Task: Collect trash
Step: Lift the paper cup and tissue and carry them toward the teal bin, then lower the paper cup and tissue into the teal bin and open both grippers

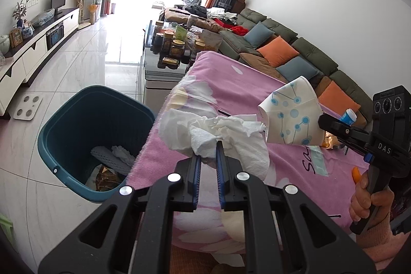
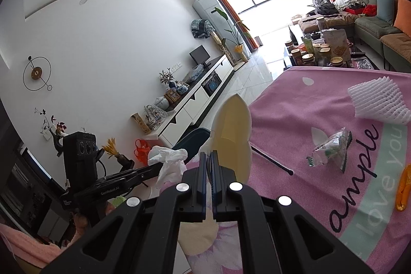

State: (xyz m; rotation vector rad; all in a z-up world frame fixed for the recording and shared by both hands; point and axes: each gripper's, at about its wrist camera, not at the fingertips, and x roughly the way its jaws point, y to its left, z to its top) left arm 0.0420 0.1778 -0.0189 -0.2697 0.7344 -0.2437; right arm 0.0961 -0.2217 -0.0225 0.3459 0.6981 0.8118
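The cloth [image 1: 246, 94], pink with flowers and lettering, covers the table and carries what trash is left. The bin [image 1: 77, 135], teal, stands on the floor just off the cloth's left edge as the left camera sees it, with a foam sleeve and crumpled paper already inside.

The left gripper [image 1: 208, 153] has its jaws pressed on a bunch of tissue [image 1: 221, 130], which hangs loose over the cloth's left edge, close to the bin's rim but not above its mouth. The right gripper [image 2: 208, 158] has its jaws pressed together on the wall of a squashed paper cup [image 2: 232, 130], white with blue dots; it is held up over the cloth, just beside the tissue.

Out on the cloth lie a foam net [image 2: 380, 102] toward the far right corner, a crinkled clear wrapper [image 2: 331, 150] in the middle, an orange peel [image 2: 403, 189] at the right edge and a thin black stick [image 2: 272, 161] near the cup.

What worries me: the tissue is caught only at one fold, so a quick swing could shake part of it free onto the floor short of the bin. The cup is pinched by its thin wall, so it could twist or slip out. Both tools are close together, and heading for the same opening they could knock each other, or let go too early and hit the rim.
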